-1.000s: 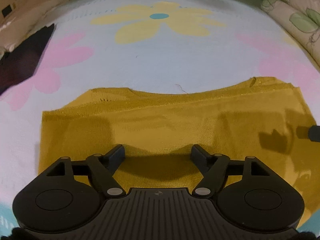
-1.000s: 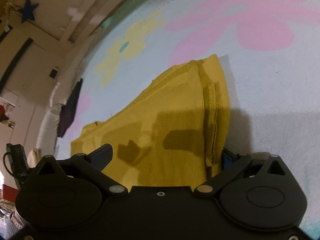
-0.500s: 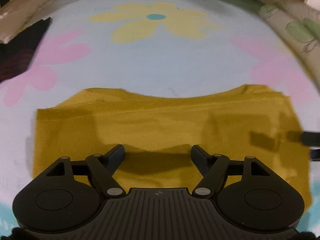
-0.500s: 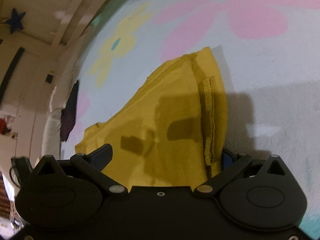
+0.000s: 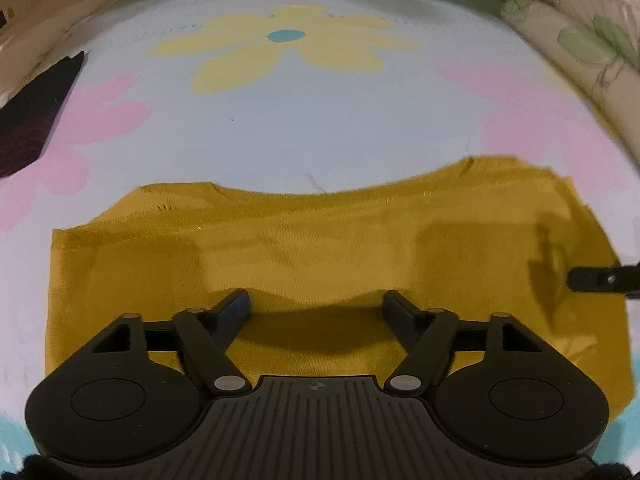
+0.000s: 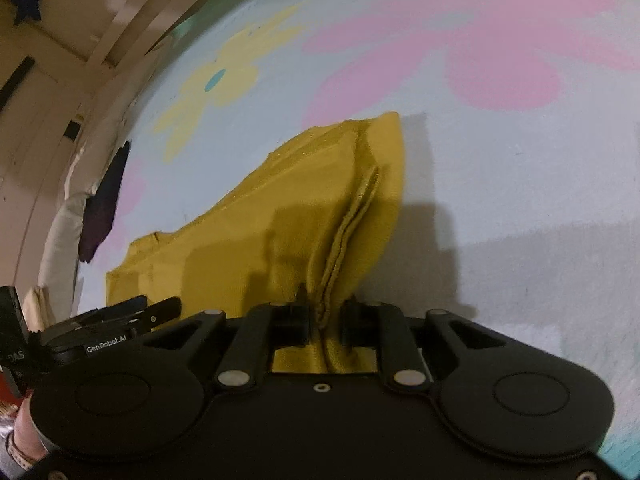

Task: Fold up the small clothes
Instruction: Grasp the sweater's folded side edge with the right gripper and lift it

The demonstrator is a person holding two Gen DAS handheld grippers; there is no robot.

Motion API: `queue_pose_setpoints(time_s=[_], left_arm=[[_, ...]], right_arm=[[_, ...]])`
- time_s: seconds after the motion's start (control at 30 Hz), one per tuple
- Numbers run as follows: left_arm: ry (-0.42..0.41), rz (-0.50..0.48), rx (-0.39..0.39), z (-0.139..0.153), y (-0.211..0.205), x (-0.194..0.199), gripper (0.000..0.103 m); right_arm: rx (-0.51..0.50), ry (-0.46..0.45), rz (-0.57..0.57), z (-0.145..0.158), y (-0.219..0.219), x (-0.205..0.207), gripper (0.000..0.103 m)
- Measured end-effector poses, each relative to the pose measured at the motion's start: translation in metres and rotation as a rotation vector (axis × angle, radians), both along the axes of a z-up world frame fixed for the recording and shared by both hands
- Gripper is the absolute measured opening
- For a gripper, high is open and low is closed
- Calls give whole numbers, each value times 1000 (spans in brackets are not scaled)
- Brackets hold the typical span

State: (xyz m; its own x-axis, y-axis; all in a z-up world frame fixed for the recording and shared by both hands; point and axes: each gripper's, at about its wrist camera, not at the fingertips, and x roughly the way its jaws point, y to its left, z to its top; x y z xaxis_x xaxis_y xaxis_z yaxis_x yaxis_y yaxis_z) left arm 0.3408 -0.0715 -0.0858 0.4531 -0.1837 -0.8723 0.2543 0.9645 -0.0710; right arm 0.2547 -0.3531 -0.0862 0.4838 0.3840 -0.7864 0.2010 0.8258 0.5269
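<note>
Yellow garment (image 5: 320,248) lies flat on a pale blue flower-print blanket (image 5: 320,120), spread wide across the left wrist view. Right hand-held gripper (image 6: 325,320): jaws have just been closing and now pinch the garment's right edge, where the cloth is gathered into a raised ridge of layered hems between the pads. Left hand-held gripper (image 5: 316,304): jaws have narrowed slightly but stand well apart, over the garment's near edge, nothing pinched. Dark cloth (image 5: 32,116) sits at the blanket's far left. Floral pillow (image 5: 592,40) at far right.
</note>
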Motion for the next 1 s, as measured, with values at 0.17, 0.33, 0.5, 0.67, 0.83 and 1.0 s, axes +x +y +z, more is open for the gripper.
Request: queue_pose_setpoints(time_s=[0.17, 0.33, 0.5, 0.67, 0.83, 1.0], left_arm=[[-8, 99, -80, 29, 36, 4, 60], [-60, 156, -68, 52, 75, 2, 60], [-54, 194, -37, 54, 116, 4, 60], [-31, 256, -50, 51, 160, 7, 60], [-25, 295, -59, 53, 196, 6, 60], [-13, 325, -87, 52, 223, 6, 60]], right_arm=[[0, -33, -18, 20, 1, -3, 24], [-23, -77, -6, 48, 18, 0, 24], [-64, -74, 36, 63, 55, 7, 24], [-91, -69, 83, 71, 97, 16, 24], [-112, -55, 125, 74, 143, 25, 24], [-81, -54, 159, 73, 183, 31, 24]])
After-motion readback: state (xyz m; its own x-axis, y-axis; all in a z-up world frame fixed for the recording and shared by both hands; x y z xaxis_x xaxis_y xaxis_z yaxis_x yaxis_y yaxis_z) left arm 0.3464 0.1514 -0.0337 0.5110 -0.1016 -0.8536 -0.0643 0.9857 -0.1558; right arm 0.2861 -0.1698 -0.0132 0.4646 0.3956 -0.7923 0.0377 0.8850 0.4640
